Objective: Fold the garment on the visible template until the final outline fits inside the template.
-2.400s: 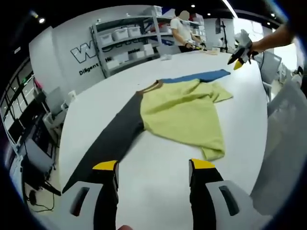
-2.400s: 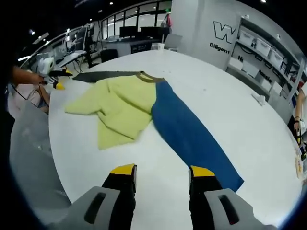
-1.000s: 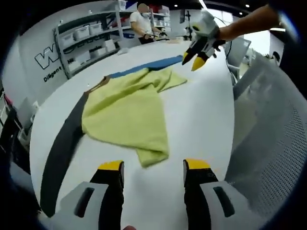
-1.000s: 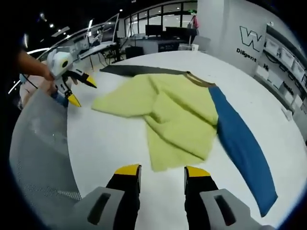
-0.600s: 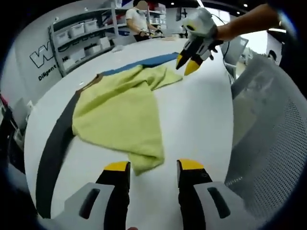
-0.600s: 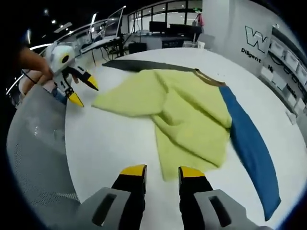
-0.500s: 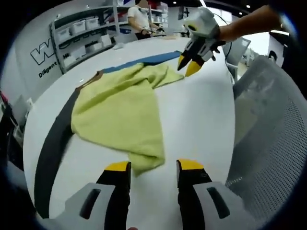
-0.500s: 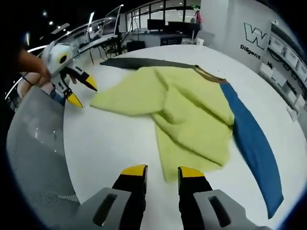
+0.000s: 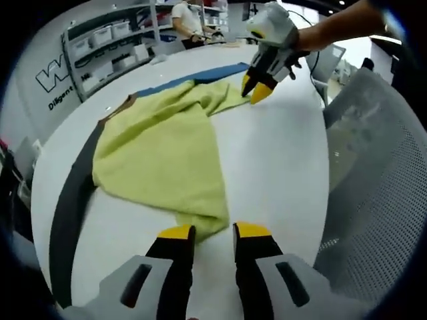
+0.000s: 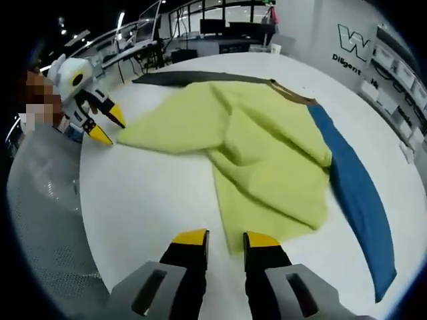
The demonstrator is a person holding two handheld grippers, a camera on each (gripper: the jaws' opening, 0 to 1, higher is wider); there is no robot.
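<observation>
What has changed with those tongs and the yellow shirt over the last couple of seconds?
Both tongs came in toward the shirt. The left tongs and the right tongs each reached a near corner, their jaws narrowing around the edge; no lift yet. The shirt, the dark strip and the blue strip stayed flat on the white table.

lab or workshop hall | round white worktable (image 9: 280, 167) | grey metal shelving with white storage bins (image 9: 110, 43) | white wall with dark lettering (image 10: 353, 43) | desks with dark monitors by glass partitions (image 10: 220, 27)
</observation>
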